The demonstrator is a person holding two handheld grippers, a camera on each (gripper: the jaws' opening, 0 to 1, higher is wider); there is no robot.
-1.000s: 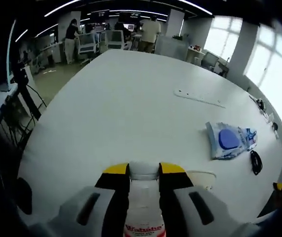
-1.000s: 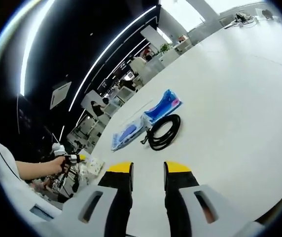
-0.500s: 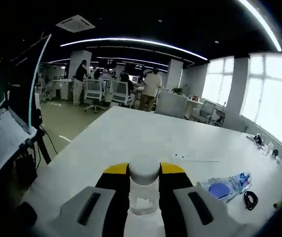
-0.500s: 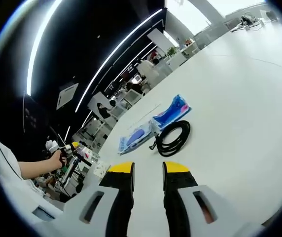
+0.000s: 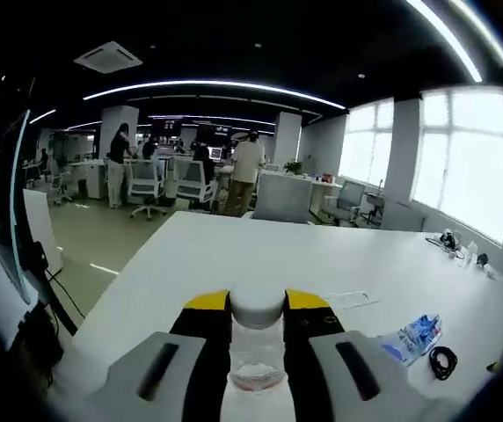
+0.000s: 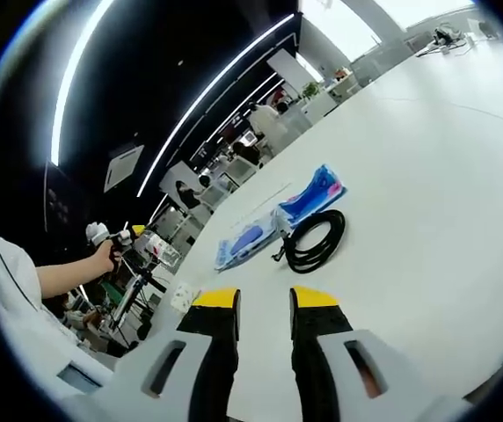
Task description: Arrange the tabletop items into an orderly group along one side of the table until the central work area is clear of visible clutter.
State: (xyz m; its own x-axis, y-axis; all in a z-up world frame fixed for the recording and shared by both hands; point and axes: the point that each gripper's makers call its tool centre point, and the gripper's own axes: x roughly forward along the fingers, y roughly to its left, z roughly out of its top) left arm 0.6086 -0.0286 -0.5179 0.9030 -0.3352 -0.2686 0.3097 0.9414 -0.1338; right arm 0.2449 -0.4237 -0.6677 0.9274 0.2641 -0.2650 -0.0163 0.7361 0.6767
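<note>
Bottle [image 5: 258,347] sat clamped in the left claw [image 5: 258,308], lifted for relocation. Right claw [image 6: 264,303] hung released and empty; black cable [image 6: 315,239] and blue packets [image 6: 280,220] lay ahead on the surface [image 6: 427,176].

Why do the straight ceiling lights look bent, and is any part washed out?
Left gripper view: the fisheye lens bows the ceiling light strips into arcs, and the windows glare white. Right gripper view: the white table is bright, and its far end nearly bleaches out.

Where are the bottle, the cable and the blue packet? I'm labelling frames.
bottle [image 5: 258,309]: left gripper view, on its white cap.
cable [image 6: 315,241]: right gripper view, on the black coil.
blue packet [image 6: 320,194]: right gripper view, its middle.
</note>
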